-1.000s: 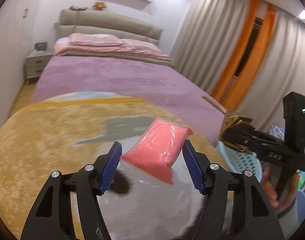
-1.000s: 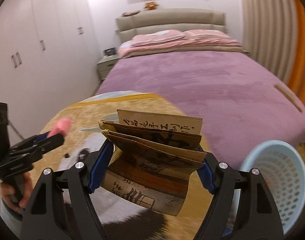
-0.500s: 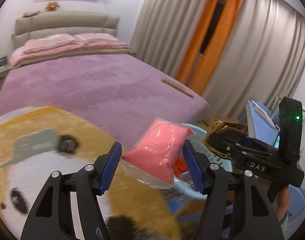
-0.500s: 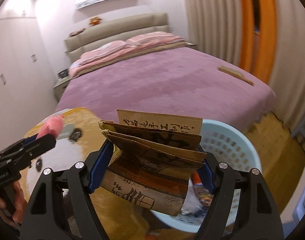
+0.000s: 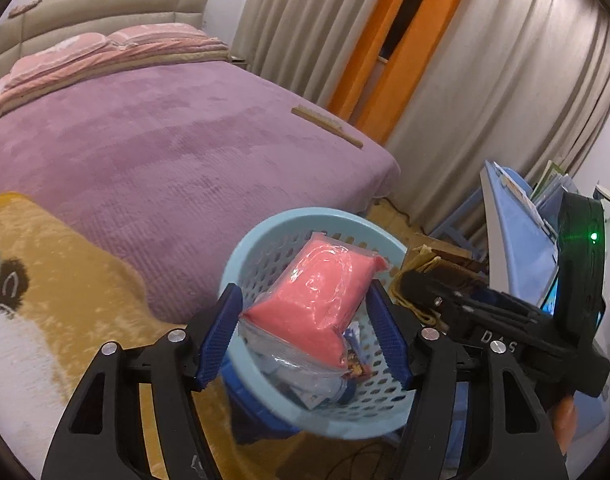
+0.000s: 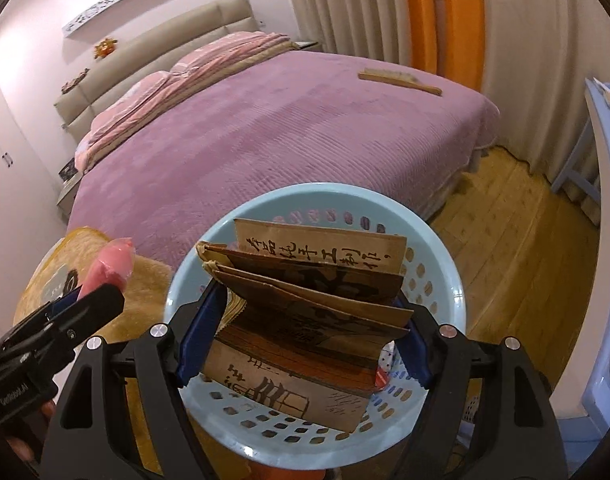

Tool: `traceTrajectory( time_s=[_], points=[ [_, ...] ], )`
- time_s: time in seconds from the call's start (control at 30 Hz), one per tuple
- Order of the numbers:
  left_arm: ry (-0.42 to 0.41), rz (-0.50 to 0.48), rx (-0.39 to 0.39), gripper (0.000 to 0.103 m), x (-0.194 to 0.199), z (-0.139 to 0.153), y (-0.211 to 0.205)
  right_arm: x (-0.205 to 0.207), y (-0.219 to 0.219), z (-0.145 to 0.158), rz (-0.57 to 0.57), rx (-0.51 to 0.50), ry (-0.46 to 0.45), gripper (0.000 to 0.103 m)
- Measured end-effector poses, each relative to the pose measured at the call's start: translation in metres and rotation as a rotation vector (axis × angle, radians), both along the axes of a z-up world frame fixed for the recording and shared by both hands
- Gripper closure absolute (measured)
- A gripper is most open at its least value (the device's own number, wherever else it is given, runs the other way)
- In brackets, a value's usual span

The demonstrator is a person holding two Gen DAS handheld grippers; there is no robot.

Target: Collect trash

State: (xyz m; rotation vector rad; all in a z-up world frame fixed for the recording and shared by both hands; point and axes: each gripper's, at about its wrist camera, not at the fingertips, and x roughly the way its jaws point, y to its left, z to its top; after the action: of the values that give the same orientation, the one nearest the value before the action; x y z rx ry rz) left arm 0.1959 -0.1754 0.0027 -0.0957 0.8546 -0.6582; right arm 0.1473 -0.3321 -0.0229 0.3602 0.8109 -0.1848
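Observation:
My left gripper is shut on a pink packet in clear plastic and holds it above a light blue perforated basket. My right gripper is shut on a folded brown paper bag with black writing, held over the same basket. Some wrappers lie in the basket bottom. The right gripper with its bag shows at the right of the left wrist view. The left gripper with the pink packet shows at the left of the right wrist view.
A bed with a purple cover stands behind the basket, with a wooden brush on it. A yellow rug with a bear face lies on the left. A blue stand and curtains are on the right.
Both grippers have swung right from over the rug to above the blue basket, each still holding its item. The basket now lies directly under both.

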Motion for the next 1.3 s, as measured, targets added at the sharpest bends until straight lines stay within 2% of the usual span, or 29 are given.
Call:
traceTrajectory(
  time_s=[0.03, 0.1, 0.2, 0.33, 0.57, 0.93, 1.1, 1.3],
  points=[
    [0.004, 0.005, -0.005, 0.027, 0.001, -0.001, -0.002, 0.003, -0.004, -0.003, -0.008, 0.013, 0.010, 0.024],
    [0.004, 0.010, -0.017, 0.023, 0.001, -0.001, -0.004, 0.004, -0.009, -0.008, -0.019, 0.037, 0.016, 0.024],
    [0.002, 0.000, -0.020, 0.021, -0.002, -0.002, -0.001, -0.001, -0.012, -0.013, -0.034, 0.058, 0.014, 0.024],
    [-0.011, 0.011, -0.025, 0.019, -0.010, -0.001, 0.013, -0.009, -0.007, -0.011, -0.029, 0.036, 0.005, 0.024],
    [-0.044, 0.045, -0.041, 0.018, -0.025, 0.011, 0.044, -0.030, 0.013, 0.007, -0.020, -0.001, -0.029, 0.024],
    [-0.235, 0.212, 0.046, 0.013, -0.085, 0.024, 0.107, -0.070, 0.076, 0.031, 0.042, -0.097, -0.134, 0.024],
    [-0.353, 0.329, 0.134, 0.010, -0.110, 0.021, 0.131, -0.084, 0.107, 0.035, 0.058, -0.167, -0.201, 0.024],
    [-0.433, 0.431, 0.116, 0.010, -0.121, 0.015, 0.156, -0.099, 0.130, 0.036, 0.054, -0.233, -0.292, 0.024]
  ],
)
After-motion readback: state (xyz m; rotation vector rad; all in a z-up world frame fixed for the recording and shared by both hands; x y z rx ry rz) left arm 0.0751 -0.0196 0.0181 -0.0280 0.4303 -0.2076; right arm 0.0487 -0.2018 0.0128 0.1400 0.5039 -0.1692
